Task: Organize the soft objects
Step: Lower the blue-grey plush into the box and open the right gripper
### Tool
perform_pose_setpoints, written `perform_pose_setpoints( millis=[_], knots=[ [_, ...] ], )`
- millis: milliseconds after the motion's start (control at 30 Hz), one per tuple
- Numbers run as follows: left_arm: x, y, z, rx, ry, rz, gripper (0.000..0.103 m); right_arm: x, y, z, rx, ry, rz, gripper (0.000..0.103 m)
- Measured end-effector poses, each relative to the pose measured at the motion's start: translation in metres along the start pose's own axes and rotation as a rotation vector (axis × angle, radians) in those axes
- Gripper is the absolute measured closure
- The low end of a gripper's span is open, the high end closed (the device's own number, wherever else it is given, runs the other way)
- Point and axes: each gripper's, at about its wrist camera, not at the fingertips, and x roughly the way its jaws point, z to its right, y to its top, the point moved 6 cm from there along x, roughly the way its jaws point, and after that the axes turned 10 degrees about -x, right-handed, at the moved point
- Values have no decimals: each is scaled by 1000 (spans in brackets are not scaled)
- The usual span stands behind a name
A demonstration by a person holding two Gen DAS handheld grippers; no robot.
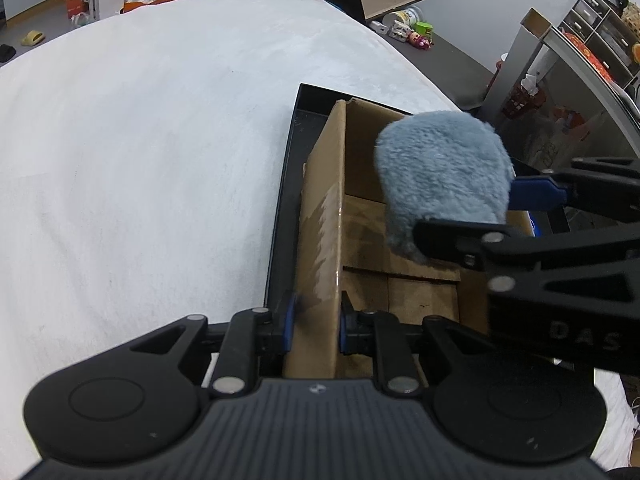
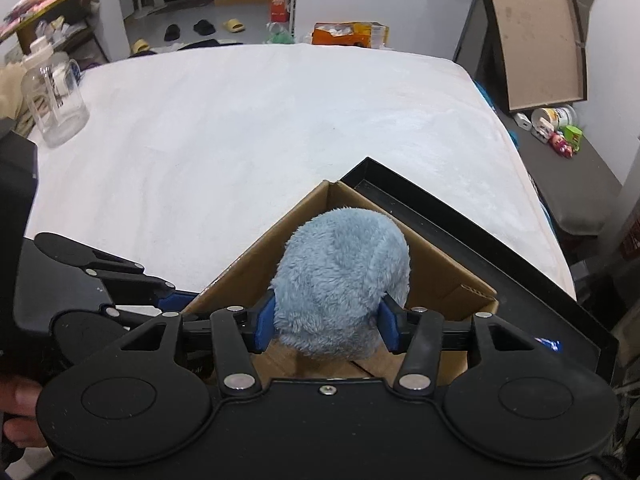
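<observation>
The right hand-held gripper [image 2: 326, 326] grips the blue plush [image 2: 340, 280], which hangs directly over the open box [image 1: 320, 216] on the bed [image 2: 240, 120]. The left hand-held gripper [image 1: 314, 326] pinches the box's near wall, jaws narrow.

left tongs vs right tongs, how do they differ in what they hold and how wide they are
The left tongs pinch the thin wall of the cardboard box, jaws nearly together; the right tongs squeeze the blue plush, jaws set much wider. The left tongs grip something stiff at the box's rim, steadying it; the right tongs carry something soft above the box opening. Both have blue pads and black bodies, and both are shut on something.
</observation>
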Motion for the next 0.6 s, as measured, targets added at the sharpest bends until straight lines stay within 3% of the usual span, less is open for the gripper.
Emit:
perform_pose_setpoints(
  millis=[167, 300, 600],
  knots=[
    [2, 1, -3, -26, -14, -7, 84, 9, 3, 2, 22, -19, -10, 48],
    [3, 1, -3, -43, -16, -8, 84, 2, 6, 4, 16, -22, 10, 36],
    [4, 1, -3, -38, -5, -13, 84, -14, -13, 22, 91, -39, 17, 36]
  ],
)
